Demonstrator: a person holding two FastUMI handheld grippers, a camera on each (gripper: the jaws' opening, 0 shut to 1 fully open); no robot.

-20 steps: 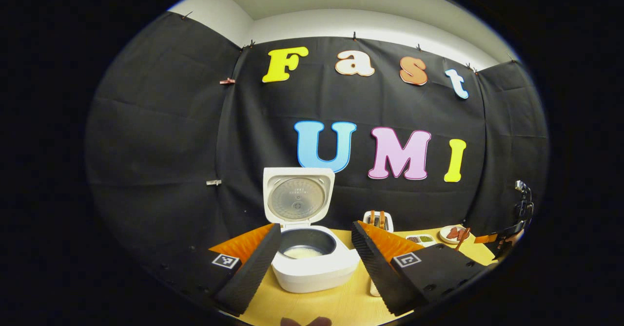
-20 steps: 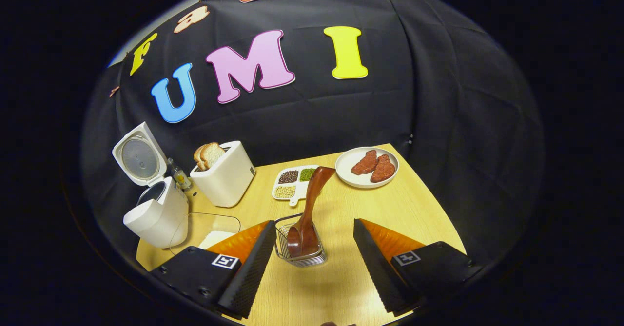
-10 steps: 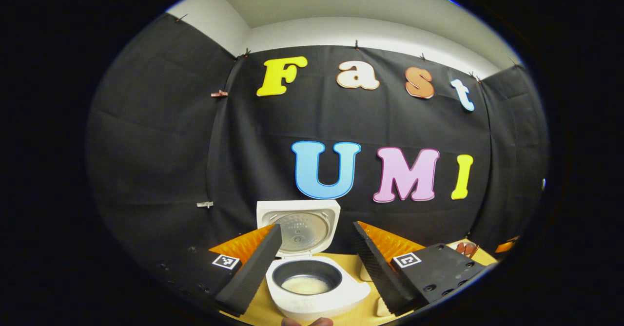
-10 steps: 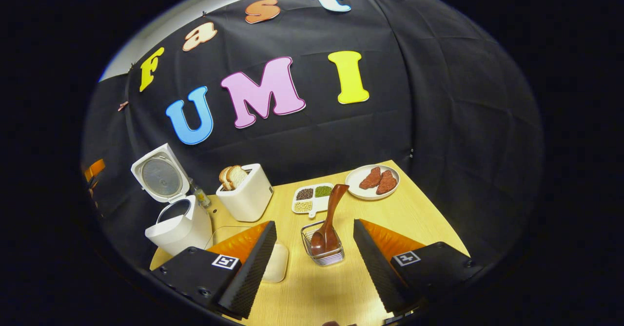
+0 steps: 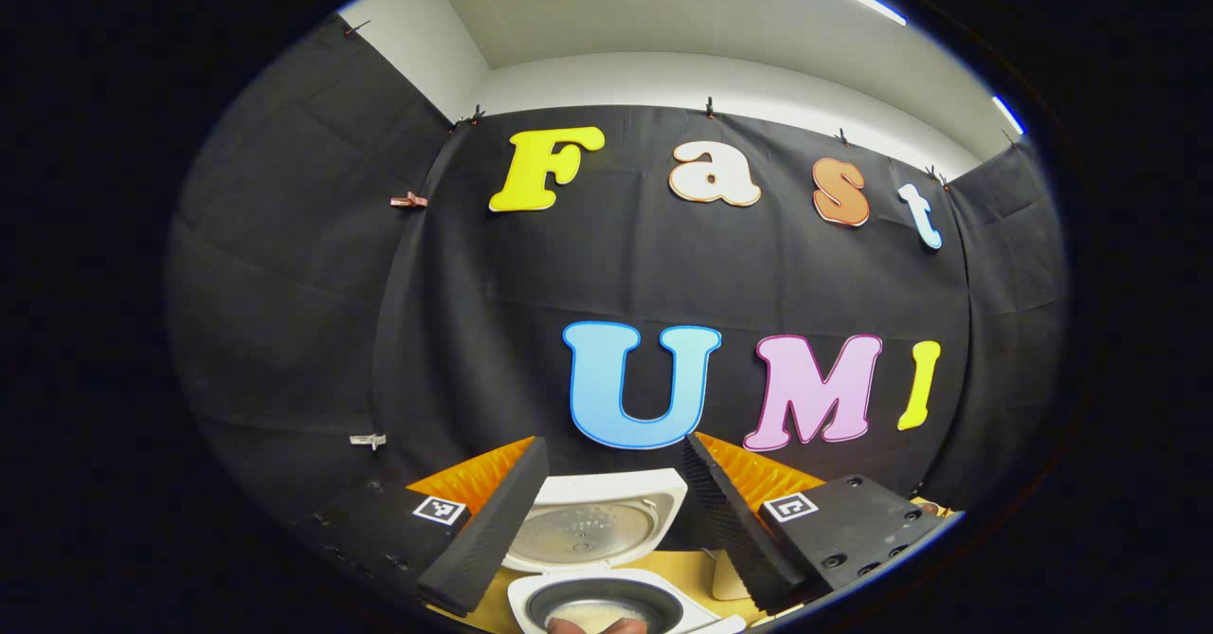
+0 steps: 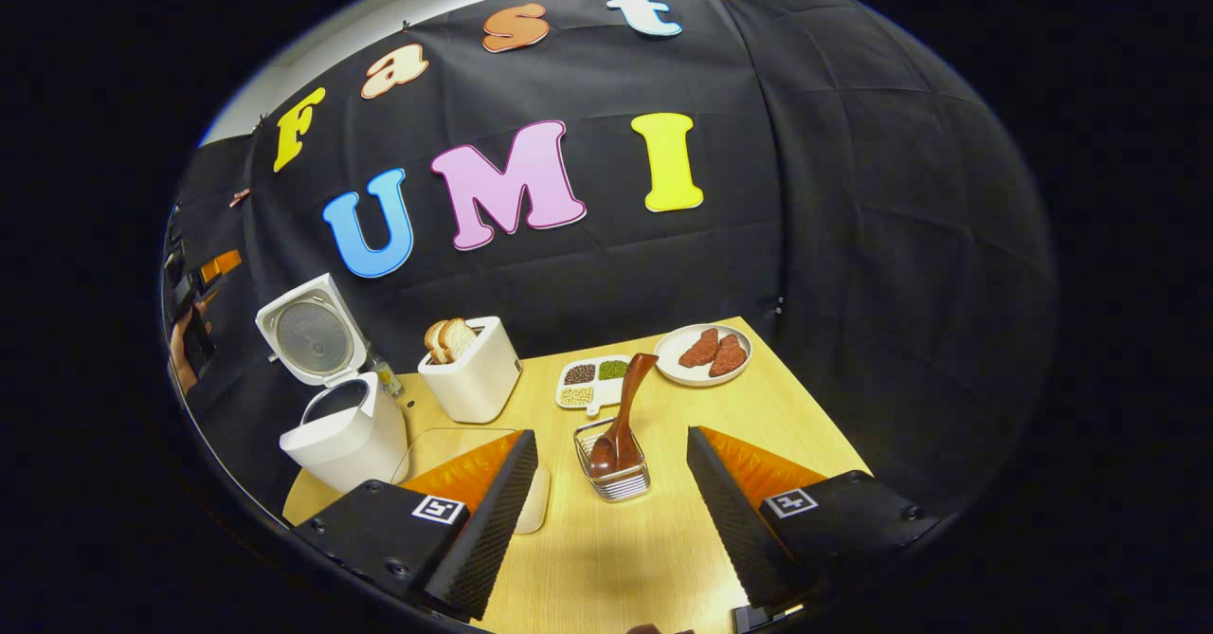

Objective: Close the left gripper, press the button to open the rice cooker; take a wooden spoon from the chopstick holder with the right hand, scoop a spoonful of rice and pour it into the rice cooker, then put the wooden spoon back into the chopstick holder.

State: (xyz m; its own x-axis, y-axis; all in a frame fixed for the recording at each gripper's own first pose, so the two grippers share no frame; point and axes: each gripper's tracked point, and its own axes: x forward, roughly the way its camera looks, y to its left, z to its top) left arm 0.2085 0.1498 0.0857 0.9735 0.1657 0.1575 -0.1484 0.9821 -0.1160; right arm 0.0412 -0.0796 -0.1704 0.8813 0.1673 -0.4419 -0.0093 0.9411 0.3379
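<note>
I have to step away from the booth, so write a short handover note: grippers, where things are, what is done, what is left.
Left gripper: open, empty, above the rice cooker.
Right gripper: open, empty, apart from the chopstick holder.
Cooker lid is up; rice shows in the pot.
Wooden spoon stands in the holder.
Done: cooker opened, and by the look of it rice added and spoon returned.
Left: apparently nothing.
</note>
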